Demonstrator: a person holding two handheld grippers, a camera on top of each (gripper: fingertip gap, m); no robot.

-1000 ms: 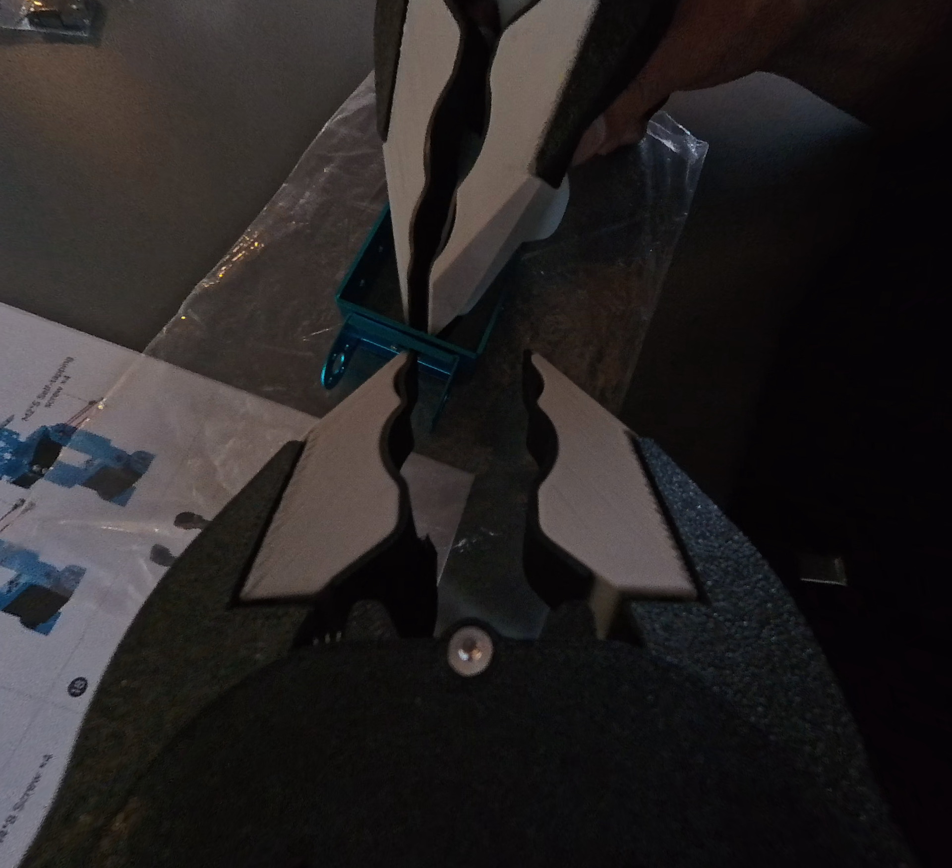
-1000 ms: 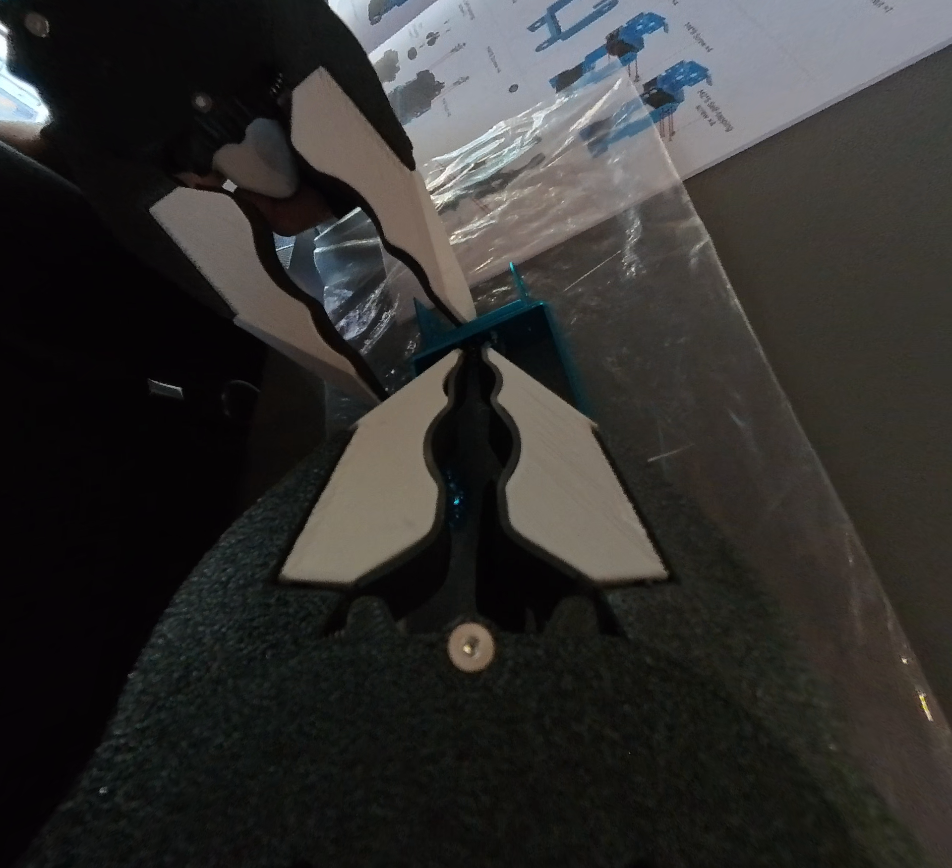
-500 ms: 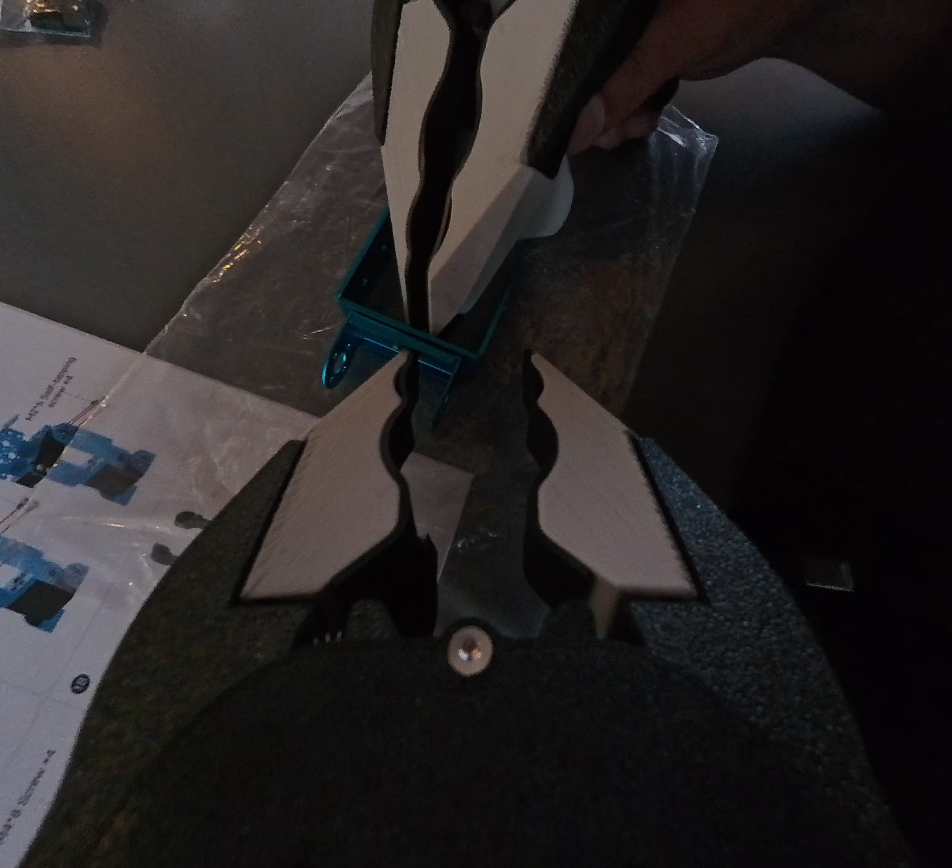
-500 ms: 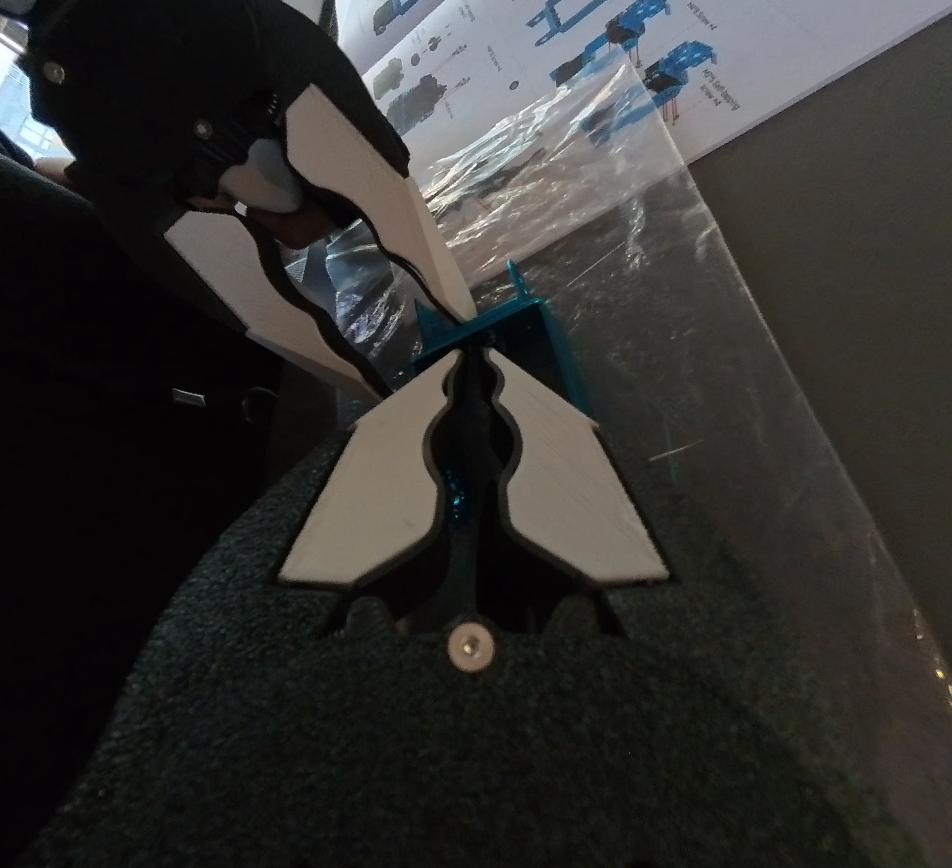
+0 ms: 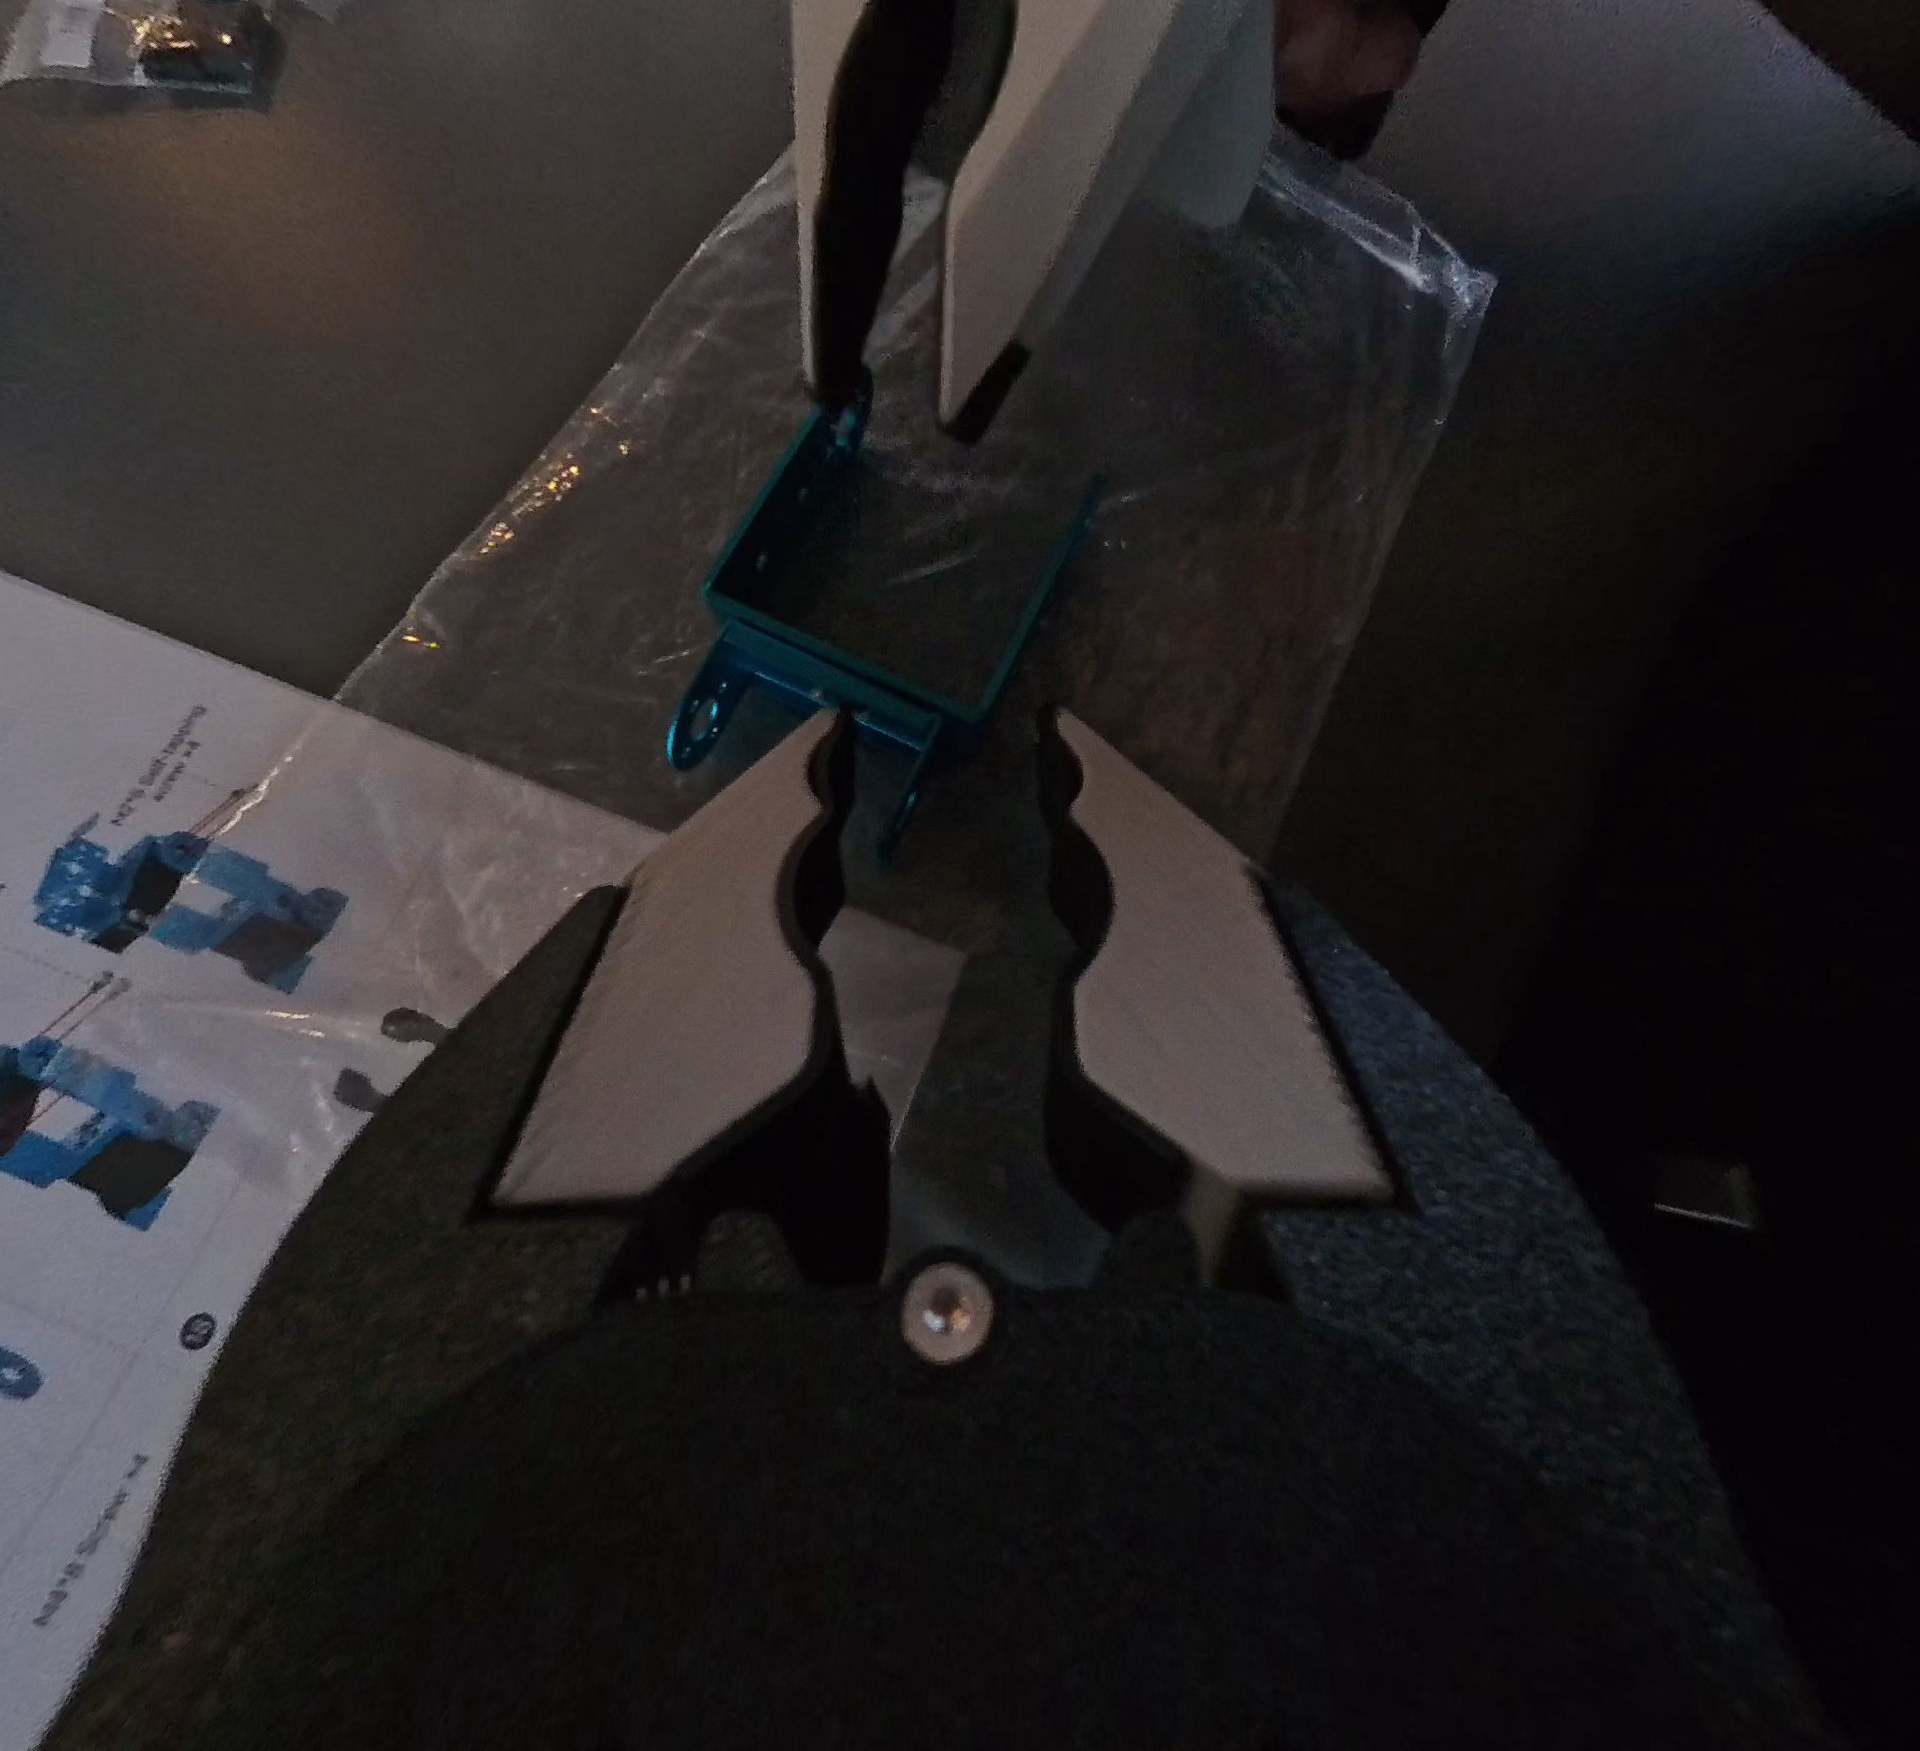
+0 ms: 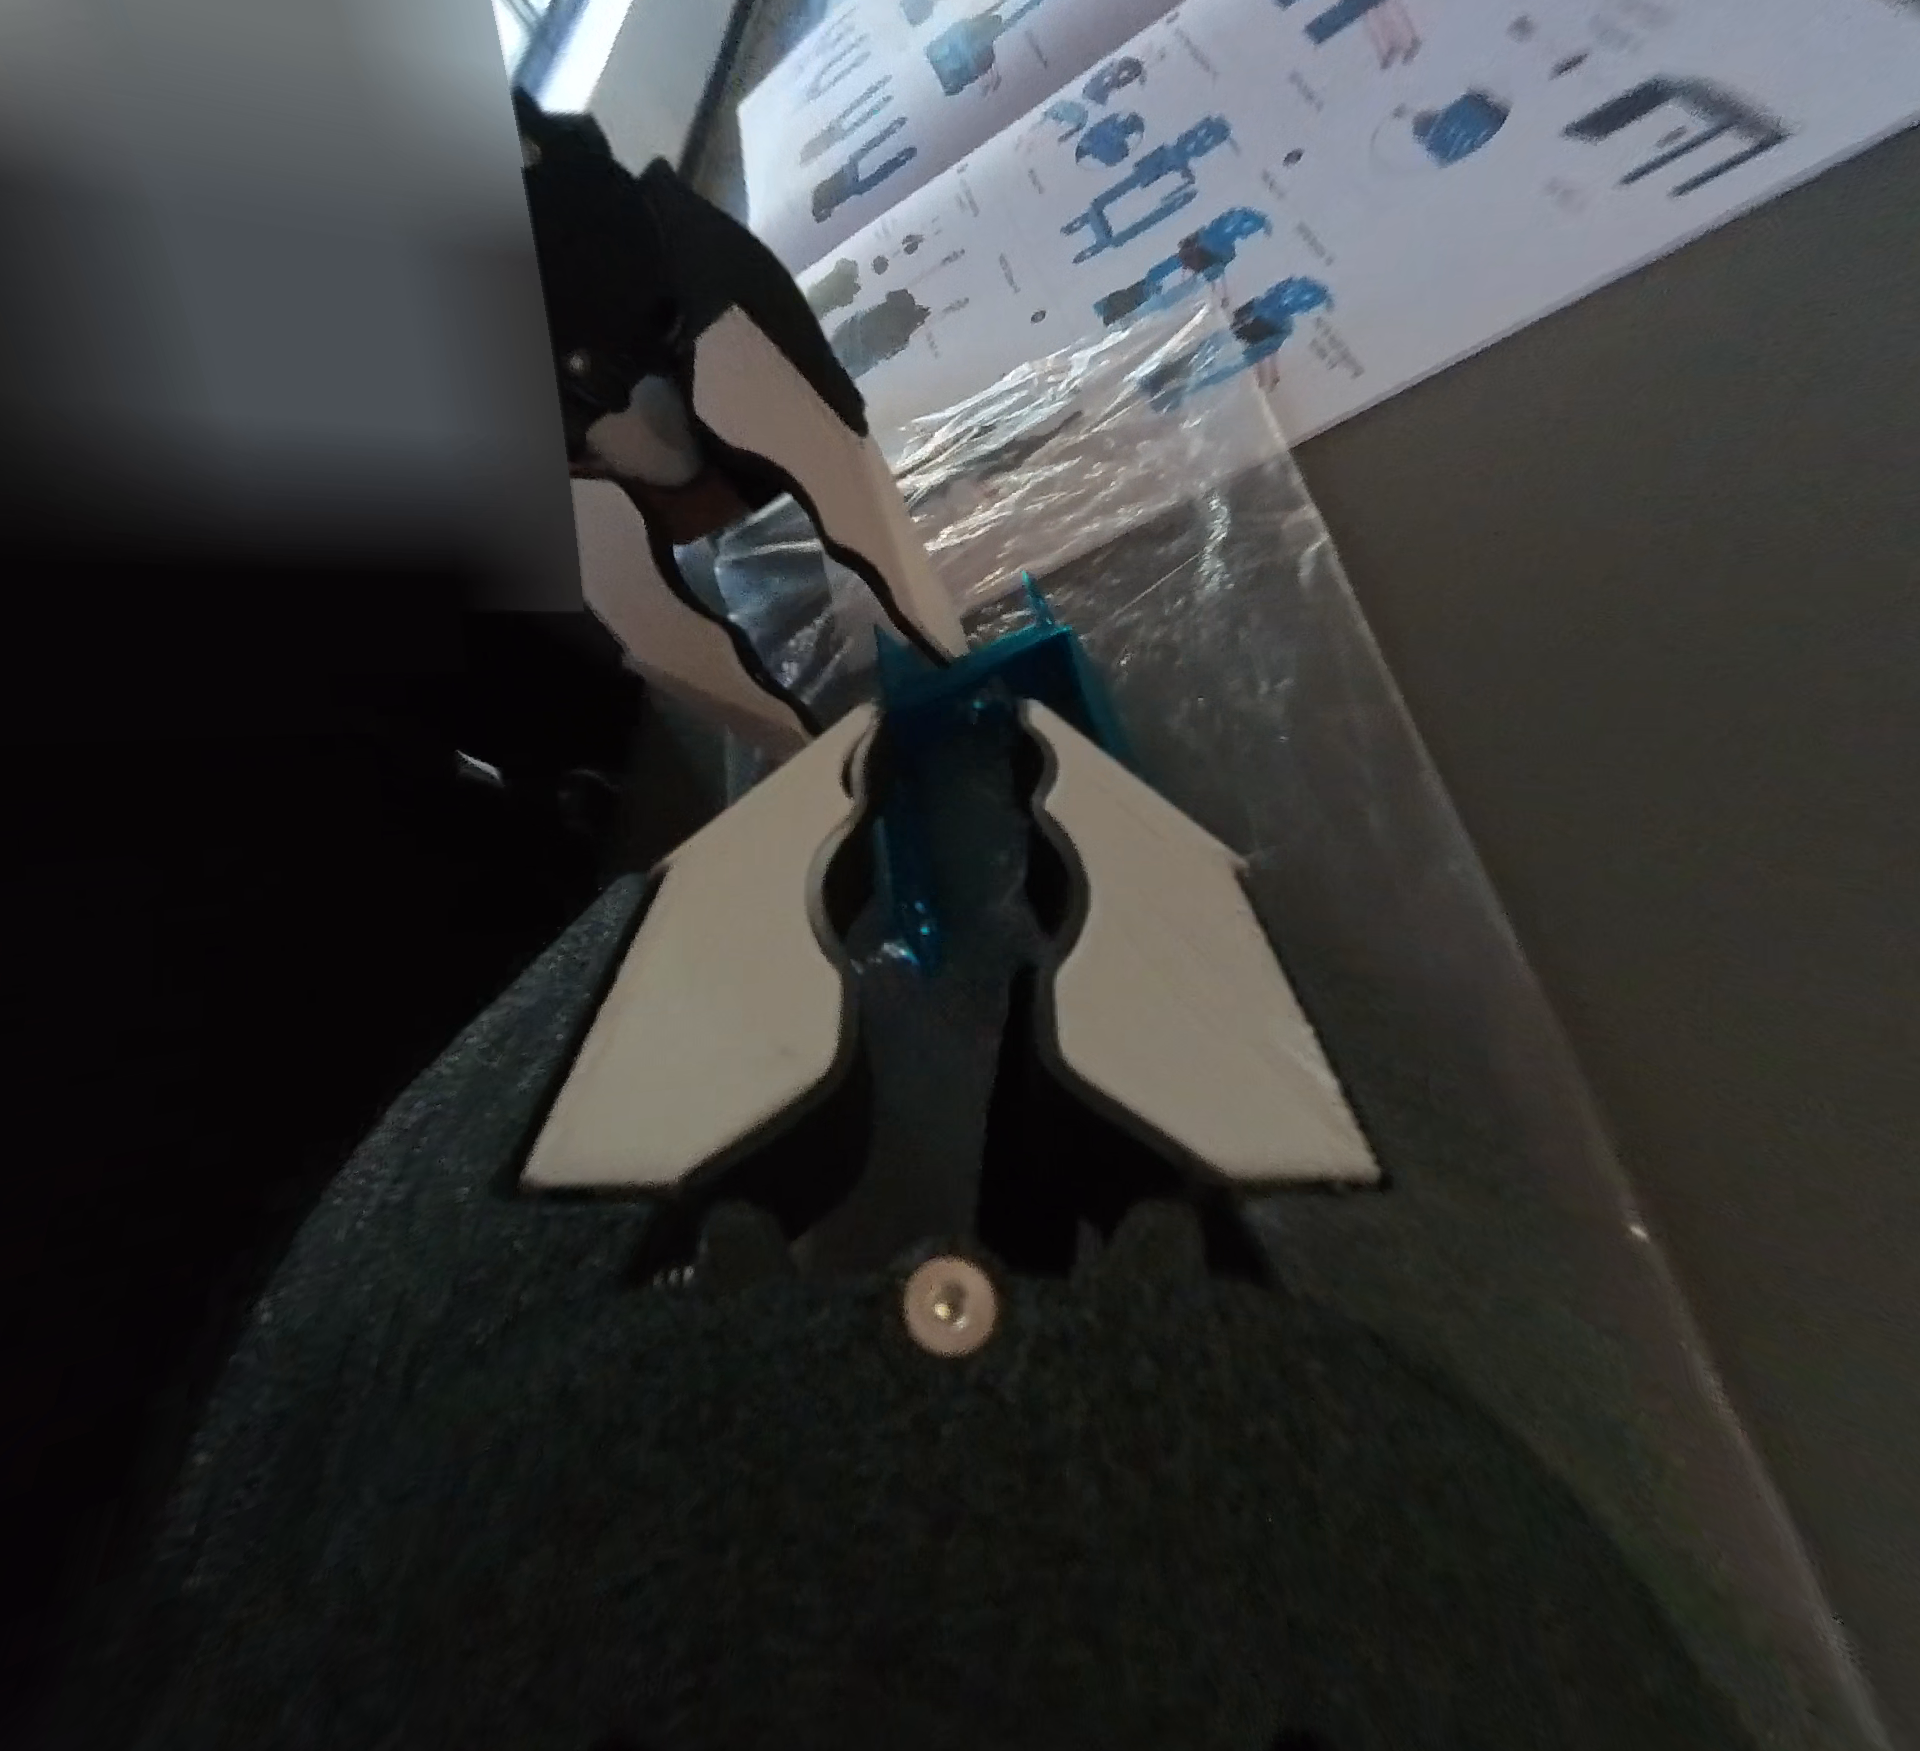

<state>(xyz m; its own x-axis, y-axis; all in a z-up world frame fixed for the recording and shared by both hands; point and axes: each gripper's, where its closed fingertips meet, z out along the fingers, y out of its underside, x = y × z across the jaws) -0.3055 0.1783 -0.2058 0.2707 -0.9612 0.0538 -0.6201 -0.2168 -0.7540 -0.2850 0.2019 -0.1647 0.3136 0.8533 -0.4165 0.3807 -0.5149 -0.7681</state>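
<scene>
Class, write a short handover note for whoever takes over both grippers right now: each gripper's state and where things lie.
Left gripper: open, its tips at the near edge of the blue bracket.
Right gripper: open, one bracket wall between its fingers, not clamped.
The bracket stands on a clear plastic bag on the grey table. The bag overlaps an instruction sheet; small parts bags lie farther off.

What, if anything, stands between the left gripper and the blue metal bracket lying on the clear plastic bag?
Nothing visible does. The left gripper is open, with its fingertips right at the near edge of the blue bracket, which lies on the plastic bag. The right gripper, also open, is at the bracket's far side, not in between.
</scene>
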